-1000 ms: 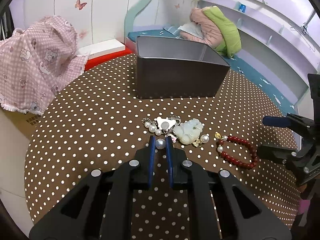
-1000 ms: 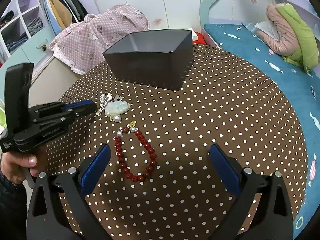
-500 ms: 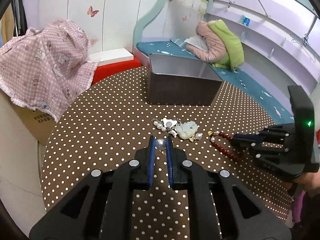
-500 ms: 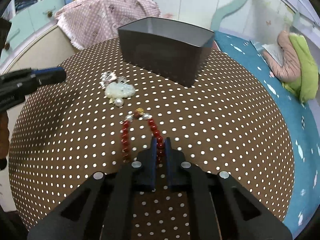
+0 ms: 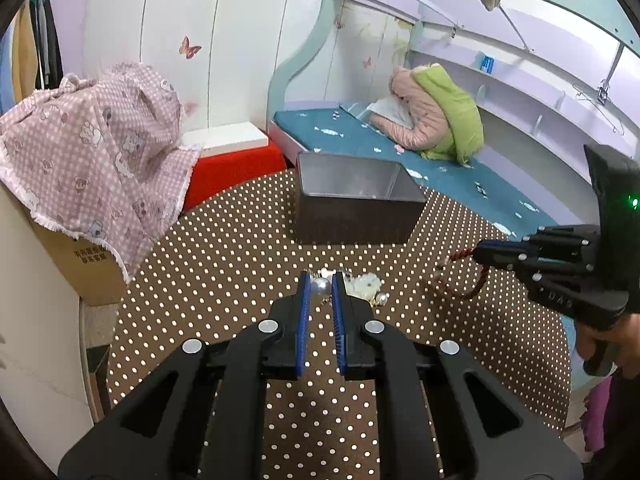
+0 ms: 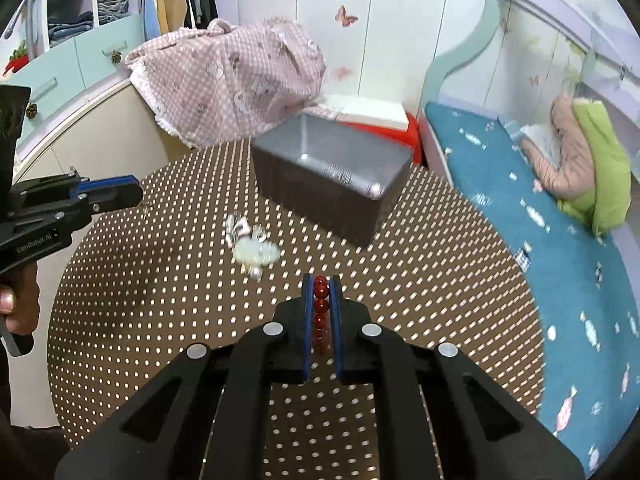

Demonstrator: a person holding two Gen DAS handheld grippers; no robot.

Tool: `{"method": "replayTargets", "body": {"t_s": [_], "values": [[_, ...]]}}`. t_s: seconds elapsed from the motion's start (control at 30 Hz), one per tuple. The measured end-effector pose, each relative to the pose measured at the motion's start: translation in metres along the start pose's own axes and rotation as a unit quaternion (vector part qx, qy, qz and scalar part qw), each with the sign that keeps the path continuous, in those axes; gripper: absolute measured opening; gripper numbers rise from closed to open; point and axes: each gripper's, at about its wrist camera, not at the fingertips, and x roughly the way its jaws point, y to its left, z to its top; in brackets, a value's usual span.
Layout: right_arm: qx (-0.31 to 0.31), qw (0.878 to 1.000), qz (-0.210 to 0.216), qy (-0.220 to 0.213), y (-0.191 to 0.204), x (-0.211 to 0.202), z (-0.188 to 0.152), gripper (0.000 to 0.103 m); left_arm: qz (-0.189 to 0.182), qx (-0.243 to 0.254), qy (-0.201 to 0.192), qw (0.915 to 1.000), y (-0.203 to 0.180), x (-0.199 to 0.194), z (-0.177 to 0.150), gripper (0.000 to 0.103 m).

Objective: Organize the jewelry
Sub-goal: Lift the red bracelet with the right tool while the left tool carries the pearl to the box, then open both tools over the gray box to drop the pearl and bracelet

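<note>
While the left gripper (image 5: 319, 289) pinches a pearl (image 5: 321, 288) and the right gripper (image 6: 321, 294) a red bead bracelet (image 6: 320, 304), both loads want carrying level to the grey box (image 6: 340, 168) at twelve o'clock, strands clearing its rim.

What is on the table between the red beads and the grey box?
Nothing: in the right wrist view, only bare dotted tablecloth lies between the red beads and the grey box.

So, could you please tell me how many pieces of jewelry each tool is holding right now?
1 each. The left tool grips a pearl above the table; the right tool grips the red bracelet. More of the pearl piece may be hidden.
</note>
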Motion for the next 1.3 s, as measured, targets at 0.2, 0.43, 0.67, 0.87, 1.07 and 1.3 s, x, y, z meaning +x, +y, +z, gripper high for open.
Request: {"method": "replayTargets", "body": {"t_s": [0.2,0.43,0.67,0.87,1.07,1.3], "values": [[-0.019,0.999,-0.013,-0.040,-0.003,-0.021,0.035,0.006,0.005,0.006,-0.017,0.9998,0.002,-0.007,0.020,0.011],[-0.037,0.996,-0.020,-0.084,-0.010,-0.040,0.077,0.006,0.010,0.019,-0.052,0.9984,-0.001,-0.013,0.063,0.011],[-0.033,0.994,-0.014,-0.108,-0.024,-0.036,0.114,0.006,-0.017,0.019,-0.063,0.9977,-0.003,0.005,0.113,0.011],[-0.029,0.994,0.000,-0.104,-0.028,-0.017,0.133,0.006,-0.034,0.021,-0.051,0.9979,-0.013,0.040,0.146,0.011],[-0.018,0.996,0.016,-0.082,-0.033,0.012,0.142,0.007,-0.034,0.009,-0.017,0.9992,-0.014,0.088,0.158,0.011],[0.002,0.998,0.029,-0.050,-0.042,0.046,0.142,0.007,-0.026,-0.003,0.014,0.9996,-0.010,0.126,0.155,0.012]]}}
